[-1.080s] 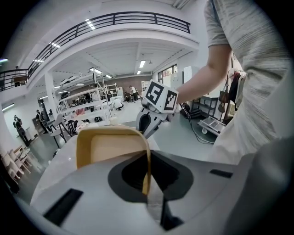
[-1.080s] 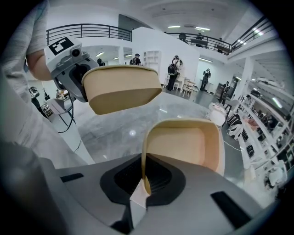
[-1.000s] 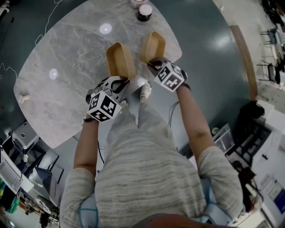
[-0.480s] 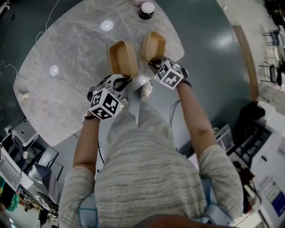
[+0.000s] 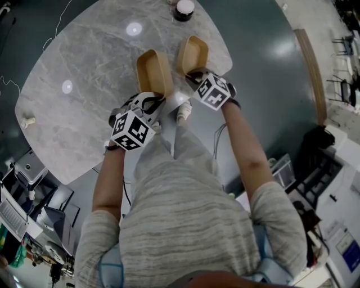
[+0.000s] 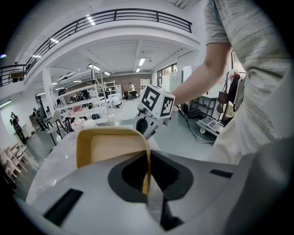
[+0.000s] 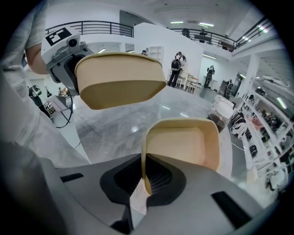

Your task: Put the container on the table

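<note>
Left gripper (image 5: pixel 156 103) clamps the left container (image 5: pixel 153 72) by its wall, right gripper (image 5: pixel 194 77) the right container (image 5: pixel 192 54) — lower both level onto the table (image 5: pixel 90 67) before releasing.

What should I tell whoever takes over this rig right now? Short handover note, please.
Left gripper: shut on the rim of a tan container, held in the air above the marble table.
Right gripper: shut on the rim of a second tan container, over the table near its edge; I can't tell whether it touches the top.
Done: both containers are gripped and over the table.
Left: lower each onto the table, open the jaws, back away. Probably mind the jar at the far edge.
</note>
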A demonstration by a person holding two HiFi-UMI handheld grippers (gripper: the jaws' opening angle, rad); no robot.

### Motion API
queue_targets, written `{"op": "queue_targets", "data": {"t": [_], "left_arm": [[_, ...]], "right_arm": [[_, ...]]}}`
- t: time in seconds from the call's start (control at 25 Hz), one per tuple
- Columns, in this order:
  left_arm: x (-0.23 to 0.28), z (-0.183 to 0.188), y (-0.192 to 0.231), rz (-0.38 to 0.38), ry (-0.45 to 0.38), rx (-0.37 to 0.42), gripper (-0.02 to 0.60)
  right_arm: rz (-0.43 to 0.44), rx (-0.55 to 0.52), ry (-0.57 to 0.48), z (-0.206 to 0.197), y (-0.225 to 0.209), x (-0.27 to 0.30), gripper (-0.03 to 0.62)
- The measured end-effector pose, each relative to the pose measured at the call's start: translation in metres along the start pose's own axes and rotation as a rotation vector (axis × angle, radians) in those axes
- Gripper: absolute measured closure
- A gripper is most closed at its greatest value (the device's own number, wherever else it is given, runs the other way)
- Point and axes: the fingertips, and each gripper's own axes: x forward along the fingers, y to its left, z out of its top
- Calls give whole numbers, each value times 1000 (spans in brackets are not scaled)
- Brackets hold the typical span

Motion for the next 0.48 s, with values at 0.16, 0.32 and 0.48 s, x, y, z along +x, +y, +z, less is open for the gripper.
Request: {"op": "queue_targets", "data": {"t": [0.16, 0.32, 0.48], "left_arm": [[2, 0, 1, 0, -2, -5, 572], [2, 1, 2, 0, -6, -9, 572], [2, 2, 0, -3, -6, -14, 572]], "right_arm": [[8, 11, -9, 2, 0, -2, 586], [1, 9, -6, 1, -1, -2, 586], [-18, 19, -15, 1, -4, -3, 585]]}}
